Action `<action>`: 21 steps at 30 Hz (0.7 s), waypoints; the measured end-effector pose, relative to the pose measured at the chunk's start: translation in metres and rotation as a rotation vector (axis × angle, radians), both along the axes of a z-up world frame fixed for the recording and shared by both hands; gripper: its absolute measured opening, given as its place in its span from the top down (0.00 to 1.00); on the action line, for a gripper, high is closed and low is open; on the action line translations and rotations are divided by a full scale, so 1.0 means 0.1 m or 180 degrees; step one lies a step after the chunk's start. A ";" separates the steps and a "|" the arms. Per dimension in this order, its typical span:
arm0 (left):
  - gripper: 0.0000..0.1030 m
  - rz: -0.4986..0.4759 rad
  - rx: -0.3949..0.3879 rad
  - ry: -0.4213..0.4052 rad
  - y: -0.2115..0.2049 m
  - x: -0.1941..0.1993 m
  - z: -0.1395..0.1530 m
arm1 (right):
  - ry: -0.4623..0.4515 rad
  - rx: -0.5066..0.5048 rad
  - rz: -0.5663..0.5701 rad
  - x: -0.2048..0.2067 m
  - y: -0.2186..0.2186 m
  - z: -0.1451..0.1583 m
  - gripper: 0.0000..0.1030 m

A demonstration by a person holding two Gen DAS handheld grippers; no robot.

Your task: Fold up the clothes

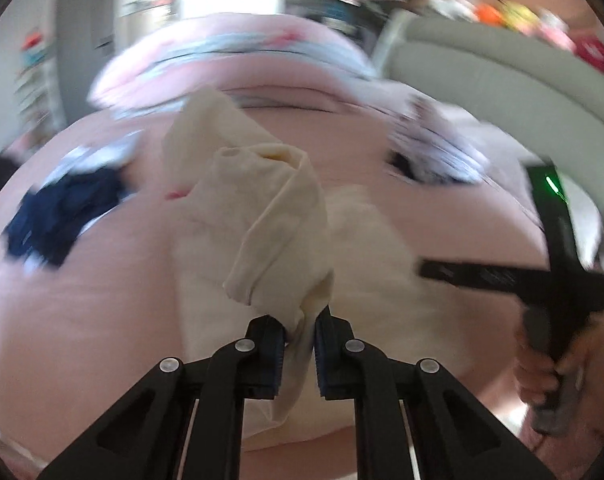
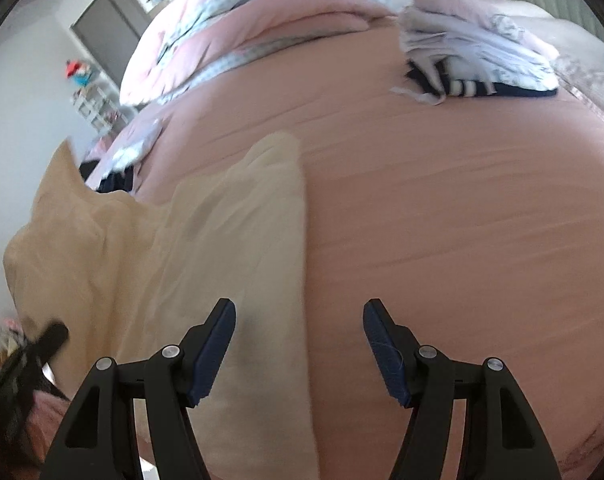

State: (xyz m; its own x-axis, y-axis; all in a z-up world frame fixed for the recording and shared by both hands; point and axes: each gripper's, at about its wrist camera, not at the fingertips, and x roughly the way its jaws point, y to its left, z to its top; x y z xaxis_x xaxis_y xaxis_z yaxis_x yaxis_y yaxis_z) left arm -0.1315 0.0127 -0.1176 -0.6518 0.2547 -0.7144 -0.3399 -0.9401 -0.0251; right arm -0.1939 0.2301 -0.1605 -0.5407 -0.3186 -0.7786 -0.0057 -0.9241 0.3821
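A cream garment (image 1: 273,220) lies on the pink bed sheet (image 1: 81,300). My left gripper (image 1: 299,328) is shut on a bunched fold of it and lifts that part off the bed. In the right wrist view the same cream garment (image 2: 229,220) spreads flat at the left, with a lifted part (image 2: 73,224) at the far left. My right gripper (image 2: 299,320) is open and empty, low over the garment's right edge and the sheet (image 2: 462,220). The right gripper also shows in the left wrist view (image 1: 442,270) at the right.
A navy and white clothes pile (image 1: 61,216) lies at the left of the bed. A stack of folded clothes (image 2: 474,60) sits at the far right. A pink and blue duvet (image 2: 241,24) lies at the head. A grey headboard (image 1: 502,72) stands to the right.
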 end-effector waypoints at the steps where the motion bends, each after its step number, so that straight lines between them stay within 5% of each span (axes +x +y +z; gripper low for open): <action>1: 0.90 -0.0114 -0.0068 -0.0059 0.13 -0.02 -0.05 | 0.0002 -0.0056 -0.0049 0.00 0.07 0.01 0.36; 6: 0.89 -0.0438 -0.0366 -0.0412 0.55 -0.08 -0.40 | -0.0041 -0.0341 -0.0203 -0.03 0.33 0.01 0.36; 9: 0.80 -0.0504 -0.0620 -0.0487 0.69 -0.06 -0.55 | -0.0099 -0.0530 -0.0208 -0.05 0.39 -0.02 0.36; 13: 0.49 -0.0861 -0.0181 -0.0421 0.61 0.16 -0.32 | 0.0050 -0.0688 0.0010 -0.01 0.27 0.07 0.36; 17: 0.49 -0.1021 0.0343 -0.0276 0.24 0.42 -0.03 | 0.0214 -0.0666 0.0456 0.06 -0.03 0.18 0.36; 21: 0.49 -0.0446 0.0427 -0.0352 -0.28 0.31 -0.05 | 0.0082 -0.0310 0.0861 0.13 -0.36 0.12 0.36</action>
State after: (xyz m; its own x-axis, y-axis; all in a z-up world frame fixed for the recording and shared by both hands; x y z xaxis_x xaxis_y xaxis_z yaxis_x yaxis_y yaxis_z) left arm -0.1010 -0.0149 -0.1223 -0.5229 0.4348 -0.7332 -0.4553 -0.8696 -0.1910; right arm -0.1809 0.1941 -0.1484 -0.4451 -0.5264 -0.7244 0.2468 -0.8498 0.4658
